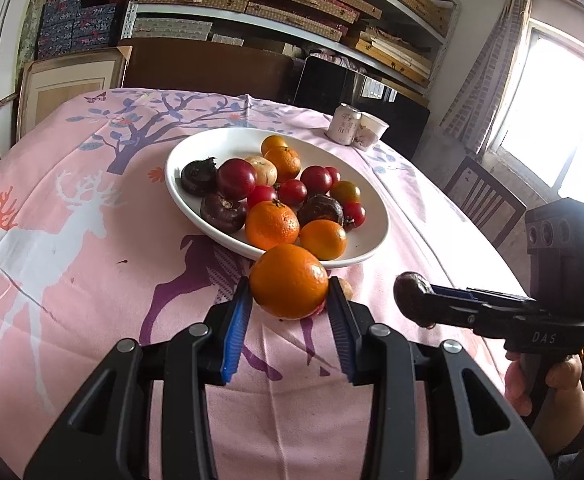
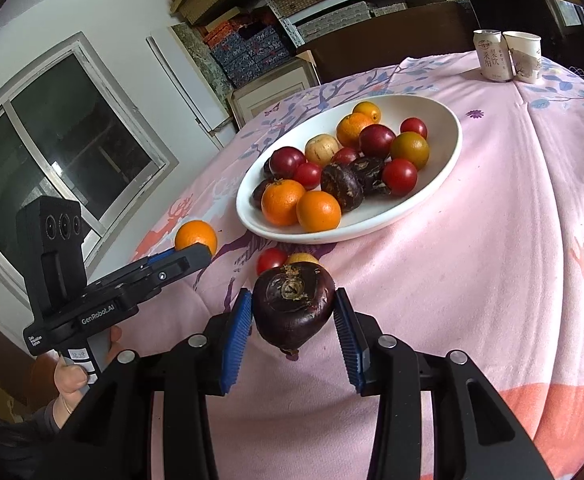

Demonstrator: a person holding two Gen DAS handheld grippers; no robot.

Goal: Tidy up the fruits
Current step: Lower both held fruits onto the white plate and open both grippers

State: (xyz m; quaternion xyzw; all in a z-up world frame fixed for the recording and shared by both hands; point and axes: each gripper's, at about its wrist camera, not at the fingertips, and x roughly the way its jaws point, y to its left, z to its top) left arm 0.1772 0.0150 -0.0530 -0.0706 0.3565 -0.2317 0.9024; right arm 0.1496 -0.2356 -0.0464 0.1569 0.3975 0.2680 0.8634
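Note:
My left gripper (image 1: 288, 295) is shut on an orange (image 1: 288, 281) and holds it just in front of the white oval plate (image 1: 195, 148). The plate holds several oranges, red tomatoes and dark water chestnuts. My right gripper (image 2: 292, 311) is shut on a dark water chestnut (image 2: 293, 305) and holds it above the cloth near the plate (image 2: 432, 196). It also shows at the right of the left wrist view (image 1: 412, 298). A red tomato (image 2: 271, 260) and a yellowish fruit (image 2: 302, 258) lie on the cloth in front of the plate.
The table has a pink cloth with deer prints (image 1: 71, 216). A drink can (image 2: 492, 54) and a paper cup (image 2: 526, 56) stand at the far edge. Shelves with boxes (image 1: 292, 8) stand behind the table, and a wooden chair (image 1: 484, 196) at its right.

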